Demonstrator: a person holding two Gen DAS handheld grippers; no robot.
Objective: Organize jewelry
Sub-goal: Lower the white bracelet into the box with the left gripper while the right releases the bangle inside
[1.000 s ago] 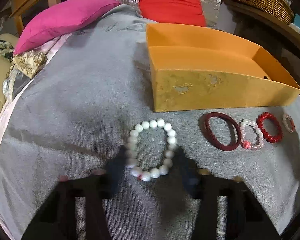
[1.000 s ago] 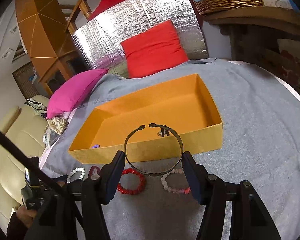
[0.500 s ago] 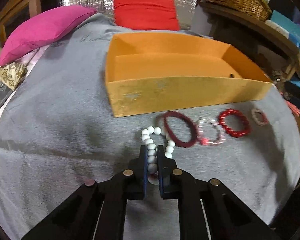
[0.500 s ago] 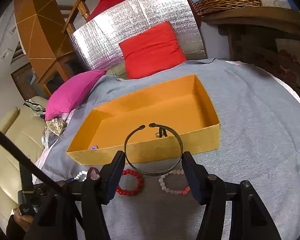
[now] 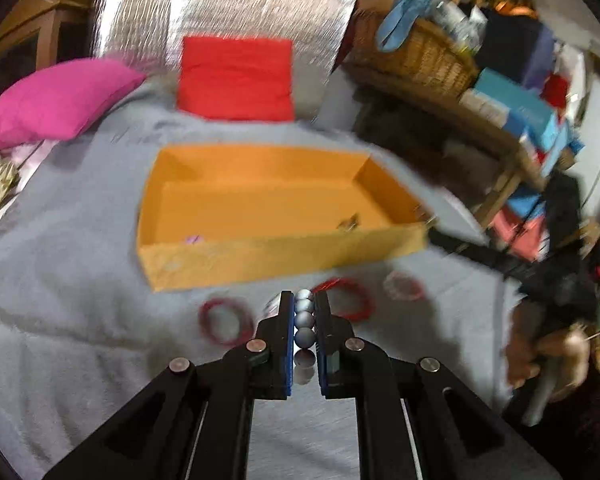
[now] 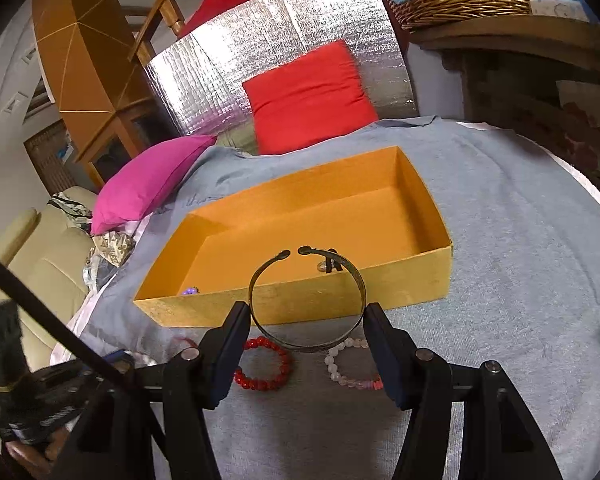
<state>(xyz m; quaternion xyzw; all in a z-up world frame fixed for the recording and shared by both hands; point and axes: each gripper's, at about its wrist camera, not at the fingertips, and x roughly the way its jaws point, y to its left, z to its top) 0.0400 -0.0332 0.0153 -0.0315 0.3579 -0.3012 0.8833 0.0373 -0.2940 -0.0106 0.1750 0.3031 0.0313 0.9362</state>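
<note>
In the left wrist view my left gripper (image 5: 303, 300) is shut on a white bead bracelet (image 5: 304, 318), lifted off the grey cloth in front of the orange box (image 5: 268, 258). A dark red bangle (image 5: 224, 320), a red bead bracelet (image 5: 350, 304) and a pinkish bracelet (image 5: 403, 286) lie blurred below. In the right wrist view my right gripper (image 6: 306, 312) is shut on a dark metal cuff bangle (image 6: 306, 300), held just before the orange box (image 6: 400, 284). Under it lie a red bead bracelet (image 6: 264, 364) and a pale pink bead bracelet (image 6: 352, 364).
Small items lie inside the box (image 6: 326, 266). A pink pillow (image 6: 156, 180) and a red cushion (image 6: 308, 96) sit behind it against a silver foil panel (image 6: 276, 40). Wicker basket (image 5: 416, 48) and shelves stand right. A person's hand (image 5: 548, 356) holds the other gripper.
My left gripper closed on the white bead bracelet and lifted it off the cloth, tilting toward the box. The right gripper with the cuff bangle has stayed still.
</note>
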